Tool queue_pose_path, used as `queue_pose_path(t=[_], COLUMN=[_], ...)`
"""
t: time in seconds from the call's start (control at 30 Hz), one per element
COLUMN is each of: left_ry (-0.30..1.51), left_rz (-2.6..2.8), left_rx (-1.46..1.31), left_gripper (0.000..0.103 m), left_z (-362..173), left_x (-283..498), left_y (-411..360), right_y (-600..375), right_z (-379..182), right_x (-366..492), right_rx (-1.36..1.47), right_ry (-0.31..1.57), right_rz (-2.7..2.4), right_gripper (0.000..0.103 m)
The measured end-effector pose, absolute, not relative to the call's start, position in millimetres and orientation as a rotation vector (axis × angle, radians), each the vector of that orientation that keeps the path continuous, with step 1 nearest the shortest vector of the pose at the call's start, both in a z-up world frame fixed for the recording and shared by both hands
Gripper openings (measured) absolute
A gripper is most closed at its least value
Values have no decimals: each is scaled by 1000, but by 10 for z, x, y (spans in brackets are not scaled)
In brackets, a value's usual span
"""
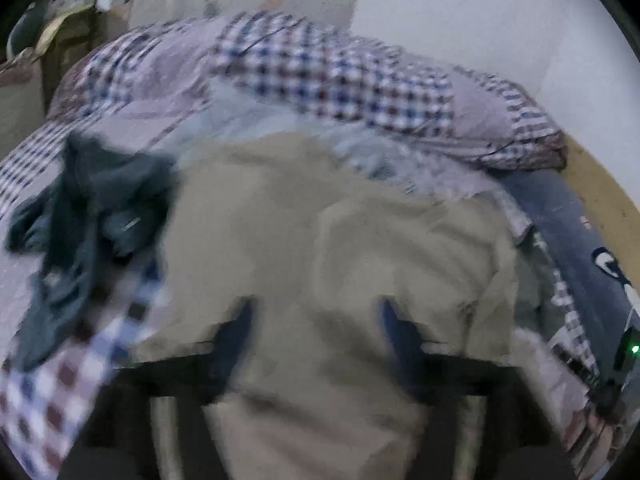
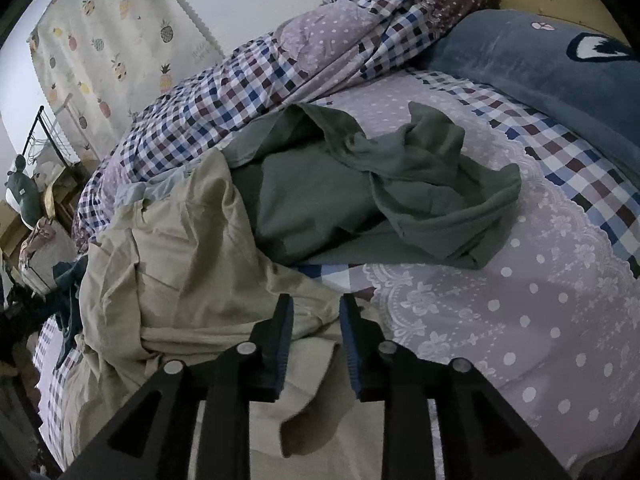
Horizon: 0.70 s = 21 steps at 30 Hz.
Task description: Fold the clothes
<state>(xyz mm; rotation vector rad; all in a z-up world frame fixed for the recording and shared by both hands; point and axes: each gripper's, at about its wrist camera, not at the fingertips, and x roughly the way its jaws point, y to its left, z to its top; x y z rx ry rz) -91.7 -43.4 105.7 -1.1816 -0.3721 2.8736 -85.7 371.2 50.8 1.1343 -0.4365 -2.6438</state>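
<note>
Both hand-held grippers, left and right, are spread over the beige garment, probably to grasp it for folding.

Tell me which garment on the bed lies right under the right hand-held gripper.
The beige garment: its cloth runs under the right hand-held gripper. The grey-green garment lies crumpled farther off, beyond the fingertips.

Left wrist view motion-blurred; left claw fingertips smeared against beige garment.

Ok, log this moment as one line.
stage: beige garment unfolded | left gripper: open over it | right gripper: open at its edge | green garment: crumpled
</note>
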Motion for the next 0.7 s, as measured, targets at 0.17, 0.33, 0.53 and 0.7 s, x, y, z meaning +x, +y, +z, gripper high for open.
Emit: queue_pose_path(t=[0.17,0.33,0.53,0.7], left_ry=[-106,108,-325,-622], left_rz=[2847,2866,2977,2975], left_rx=[-1342,-1582,-1030,-970], left_gripper=[86,4,1,1], left_z=[893,555,1040,830], left_x=[-1569,-2029,-1285,-246], left_y=[263,540,-2,-552], right_y=[3692,3778,3887,3892], right_z=[494,513,540,552], right_x=[-886,-895,-882,-859], right_rx=[1135,1125,1106,1102], right_ry=[-436,-468,-514,-514], right_rz=[-2637,-2637,-2642,-2646], right_gripper=[31,31,32,32])
